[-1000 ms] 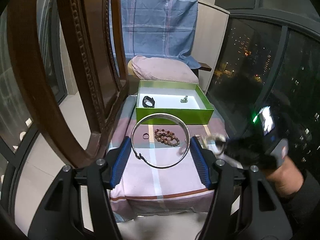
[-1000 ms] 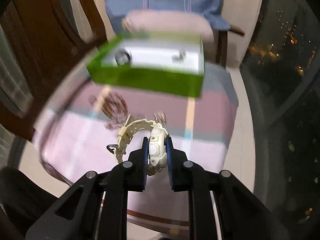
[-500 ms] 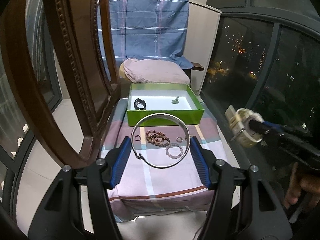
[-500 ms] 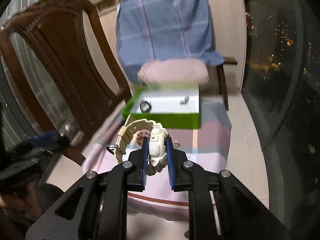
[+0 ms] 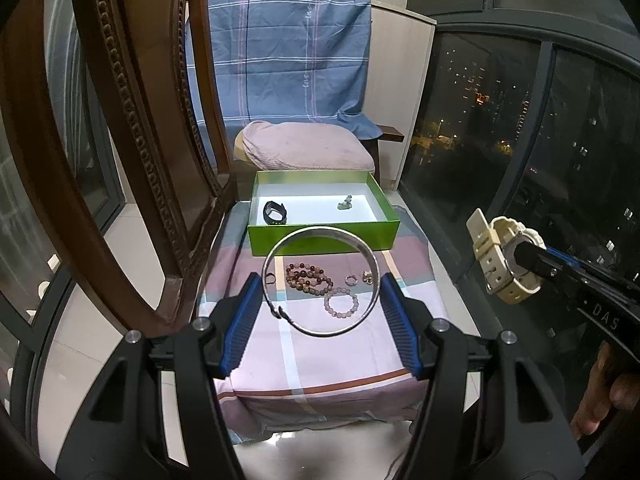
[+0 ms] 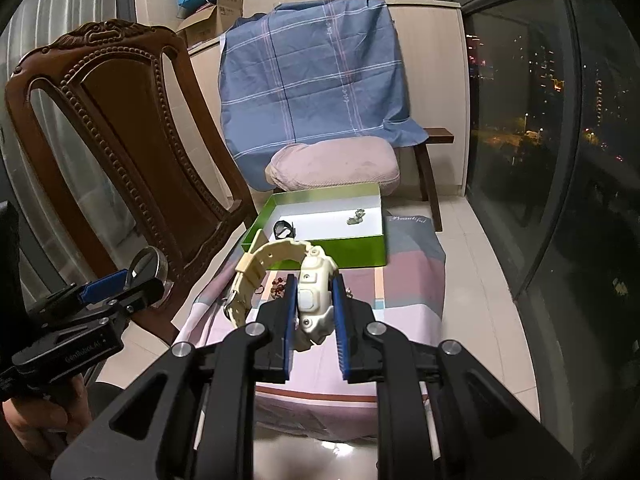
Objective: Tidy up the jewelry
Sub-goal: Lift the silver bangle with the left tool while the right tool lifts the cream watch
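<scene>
The left gripper (image 5: 320, 300) held a silver bangle (image 5: 320, 282) across its half-open jaws, the blue pads pressing on the ring's two sides, above a surface (image 5: 344, 356) draped in a pink-and-mauve checked cloth. Through the ring, the left wrist view alone showed a dark bead bracelet (image 5: 307, 277), a pale bead bracelet (image 5: 341, 302) and small rings lying loose on the cloth; the right wrist view hid most of these behind its own load. The right gripper (image 6: 314, 306) had its jaws nearly closed on the case of a cream watch (image 6: 316, 294), its strap curling left. Behind both stood an open green box (image 5: 324, 236), holding a black band (image 5: 275, 213) and a small green trinket (image 5: 345, 202). A second earlier the right gripper was low over the cloth; it had since lifted the watch clear to the surface's right, while the bangle kept its place.
</scene>
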`<state>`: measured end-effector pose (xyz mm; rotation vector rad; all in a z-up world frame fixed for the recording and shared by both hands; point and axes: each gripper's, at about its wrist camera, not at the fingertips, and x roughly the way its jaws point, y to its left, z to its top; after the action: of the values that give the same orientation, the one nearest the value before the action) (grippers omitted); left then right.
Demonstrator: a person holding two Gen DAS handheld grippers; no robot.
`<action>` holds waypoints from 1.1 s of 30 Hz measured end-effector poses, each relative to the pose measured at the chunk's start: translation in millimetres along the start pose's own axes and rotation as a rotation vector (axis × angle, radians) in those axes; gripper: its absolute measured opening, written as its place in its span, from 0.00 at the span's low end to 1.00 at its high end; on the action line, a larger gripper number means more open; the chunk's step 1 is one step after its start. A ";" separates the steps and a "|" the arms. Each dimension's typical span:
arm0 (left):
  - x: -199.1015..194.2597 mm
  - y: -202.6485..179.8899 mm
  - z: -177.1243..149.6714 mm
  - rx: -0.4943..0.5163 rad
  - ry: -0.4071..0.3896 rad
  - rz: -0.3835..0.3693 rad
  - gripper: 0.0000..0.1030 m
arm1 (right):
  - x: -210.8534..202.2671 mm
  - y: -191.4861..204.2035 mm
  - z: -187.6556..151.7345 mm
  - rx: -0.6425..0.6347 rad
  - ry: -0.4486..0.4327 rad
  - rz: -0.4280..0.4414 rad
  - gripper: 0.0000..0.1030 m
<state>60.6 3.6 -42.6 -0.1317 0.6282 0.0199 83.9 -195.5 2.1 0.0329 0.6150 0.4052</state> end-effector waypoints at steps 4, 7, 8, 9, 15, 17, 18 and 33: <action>-2.2 1.4 0.0 -0.002 -0.001 0.002 0.58 | -1.6 0.7 0.8 -0.002 -0.003 0.003 0.17; -4.1 0.8 0.1 -0.002 -0.003 0.003 0.59 | -2.0 0.9 -0.2 -0.003 -0.004 0.004 0.17; -4.4 0.5 -0.2 -0.002 -0.002 0.003 0.59 | -2.1 0.8 -0.7 -0.003 -0.004 0.004 0.17; -4.5 0.2 -0.5 -0.001 0.000 0.003 0.59 | -1.9 0.9 -1.2 -0.004 -0.003 0.004 0.17; -4.8 -0.6 -0.6 -0.001 0.002 0.006 0.59 | -0.6 2.5 -1.3 -0.005 0.001 0.008 0.17; -4.6 -1.2 -0.1 -0.001 0.004 0.008 0.59 | -0.2 2.3 -1.3 -0.006 0.002 0.009 0.17; -4.4 -1.5 0.1 -0.001 0.004 0.008 0.58 | 0.3 2.4 -1.3 -0.006 0.003 0.009 0.17; 11.3 -1.8 0.5 -0.003 0.037 0.013 0.59 | 18.8 1.3 -4.3 -0.001 0.036 0.012 0.17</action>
<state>70.2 1.6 -48.6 -0.1308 0.6660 0.0305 94.9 -187.6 -11.6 0.0288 0.6504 0.4184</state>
